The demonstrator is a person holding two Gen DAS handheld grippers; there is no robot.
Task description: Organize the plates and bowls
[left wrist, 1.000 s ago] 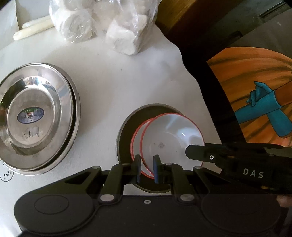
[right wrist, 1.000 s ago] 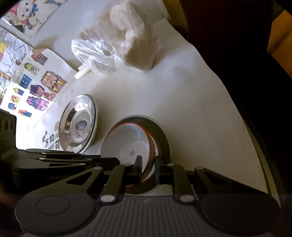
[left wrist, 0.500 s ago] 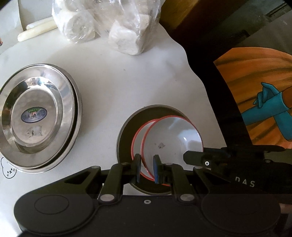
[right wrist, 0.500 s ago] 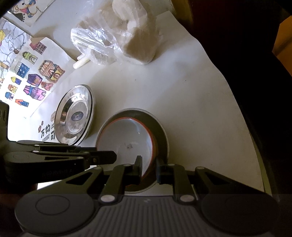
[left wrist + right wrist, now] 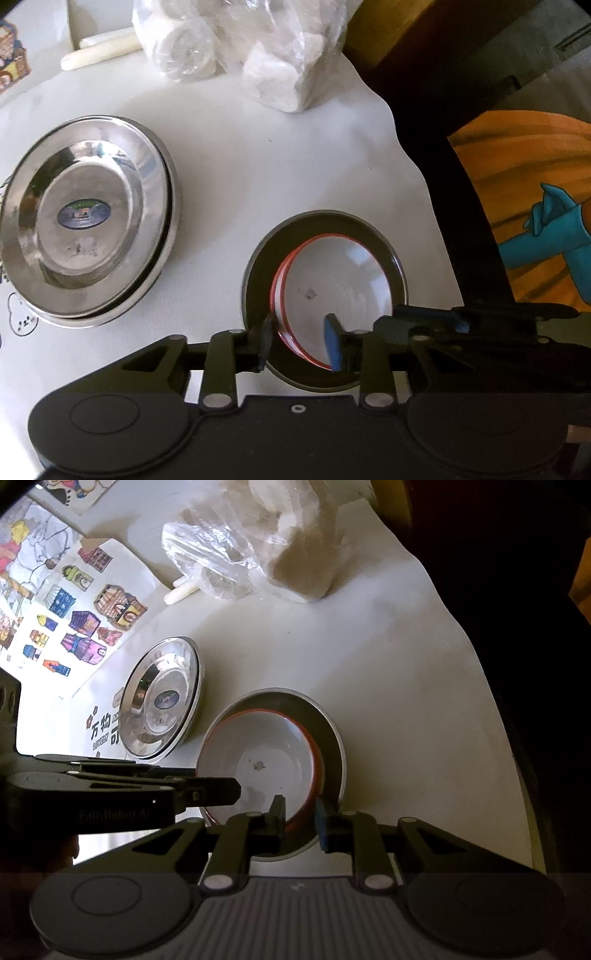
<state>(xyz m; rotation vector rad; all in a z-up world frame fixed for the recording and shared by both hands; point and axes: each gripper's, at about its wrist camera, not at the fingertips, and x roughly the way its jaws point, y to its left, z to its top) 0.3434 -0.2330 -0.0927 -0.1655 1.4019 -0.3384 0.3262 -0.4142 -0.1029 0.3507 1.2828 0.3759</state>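
Bowls (image 5: 336, 280) nested on dark plate (image 5: 258, 258) | steel plates (image 5: 85, 229) stacked | left gripper (image 5: 301, 341) opening, bowl rim between jaws | right gripper (image 5: 301, 818) easing off rim | little left

Two nested red-rimmed white bowls (image 5: 336, 284); one dark plate (image 5: 258, 254); two stacked steel plates (image 5: 88, 225); one plastic bag (image 5: 251, 48).

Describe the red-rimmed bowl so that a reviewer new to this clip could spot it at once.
On the white table, right of the stacked steel plates, sits a dark grey plate. The white bowl rests on it, nested in another like it. Its thin red rim sets it apart from the shiny metal beside it.
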